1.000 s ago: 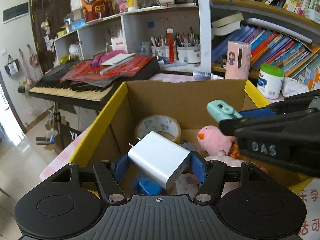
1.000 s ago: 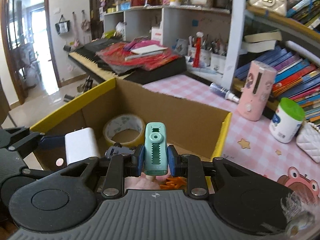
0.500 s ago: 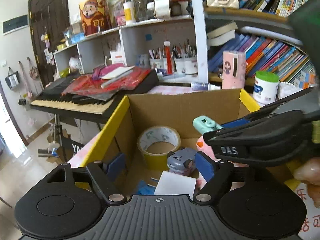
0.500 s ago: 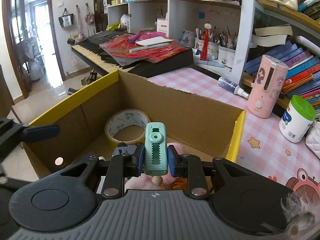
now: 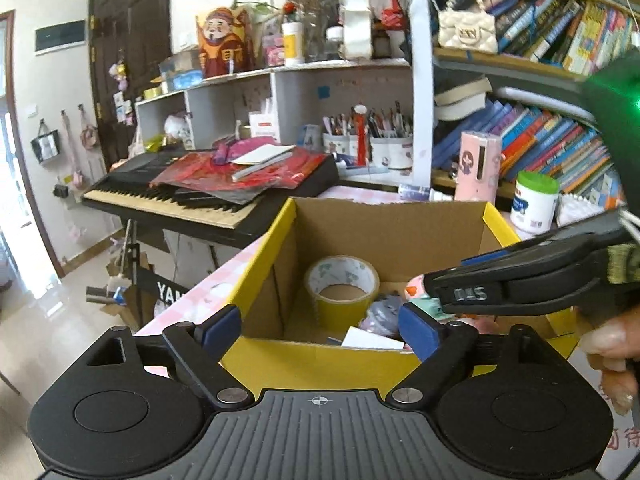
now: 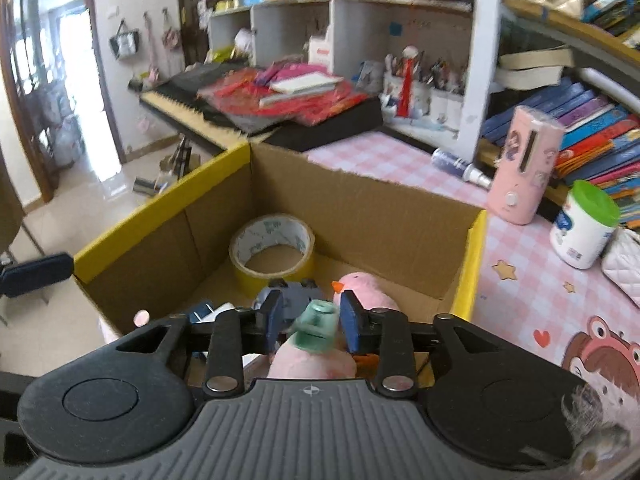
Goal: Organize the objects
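Observation:
An open cardboard box (image 5: 276, 236) with yellow rims holds a tape roll (image 5: 342, 284), a pink plush duck (image 6: 362, 288), a grey-blue toy (image 6: 292, 294) and a white charger (image 5: 372, 340). My left gripper (image 5: 320, 328) hangs before the box's near wall, its jaws opening wide with nothing between them. My right gripper (image 6: 313, 318) is over the box (image 6: 160, 220), jaws opening. A teal stapler-like thing (image 6: 316, 326) lies tilted between them, loose from the pads and resting on the plush. In the left wrist view the right gripper (image 5: 438, 296) reaches in from the right.
A keyboard (image 5: 200, 196) piled with red papers stands behind the box. On the pink checked cloth (image 6: 540, 292) to the right stand a pink cylinder (image 6: 528, 164), a green-lidded white jar (image 6: 586, 224) and a spray bottle (image 6: 460, 166). Bookshelves (image 5: 560, 140) fill the back right. A hand (image 5: 612, 348) grips the right tool.
The left gripper let go of the white charger, which now lies in the box, then opened and drew back and up. The right jaws parted and the teal thing tipped over.

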Motion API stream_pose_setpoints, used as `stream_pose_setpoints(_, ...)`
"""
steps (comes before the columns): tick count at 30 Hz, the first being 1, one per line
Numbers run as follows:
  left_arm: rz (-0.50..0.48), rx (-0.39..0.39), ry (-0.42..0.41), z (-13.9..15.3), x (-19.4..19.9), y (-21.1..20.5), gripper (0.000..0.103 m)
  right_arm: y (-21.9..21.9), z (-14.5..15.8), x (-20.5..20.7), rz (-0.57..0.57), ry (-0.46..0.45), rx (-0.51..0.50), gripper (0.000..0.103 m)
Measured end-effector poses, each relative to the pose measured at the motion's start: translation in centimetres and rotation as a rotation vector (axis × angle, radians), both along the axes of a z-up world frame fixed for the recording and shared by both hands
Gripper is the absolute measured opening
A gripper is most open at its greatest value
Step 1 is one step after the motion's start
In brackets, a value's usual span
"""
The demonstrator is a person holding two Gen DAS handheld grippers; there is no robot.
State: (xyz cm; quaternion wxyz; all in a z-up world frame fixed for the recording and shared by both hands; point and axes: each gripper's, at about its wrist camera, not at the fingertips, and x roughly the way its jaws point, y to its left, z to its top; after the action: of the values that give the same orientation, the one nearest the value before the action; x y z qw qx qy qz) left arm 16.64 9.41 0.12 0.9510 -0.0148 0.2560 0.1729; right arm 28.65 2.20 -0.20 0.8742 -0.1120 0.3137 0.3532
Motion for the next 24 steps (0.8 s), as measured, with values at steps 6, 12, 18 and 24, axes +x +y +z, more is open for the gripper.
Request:
stream_pose_setpoints(6,0.02,-0.031,-0.044,0.6,-2.0,0.0,0.095,-3.2,1.9,-3.7,-0.118,-0.097,0.066,0.052)
stream_pose_setpoints(12,-0.003,-0.053,-0.056,0.5,-4.1,-0.4,0.099,-7.1,2.4,-6.9,-0.279,-0.14,0.098,0.06)
stream_pose_setpoints(18,-0.049,-0.077,-0.046,0.2,-6.5,-0.9,0.1,-9.6,1.6,-10.9,-0.427,-0.161,0.051,0.08)
stream_pose_setpoints(24,-0.116,-0.113,-0.016,-0.2,-9.2,-1.8,0.102,-11.4,0.4,-16.4,-0.508,-0.179,-0.005,0.095)
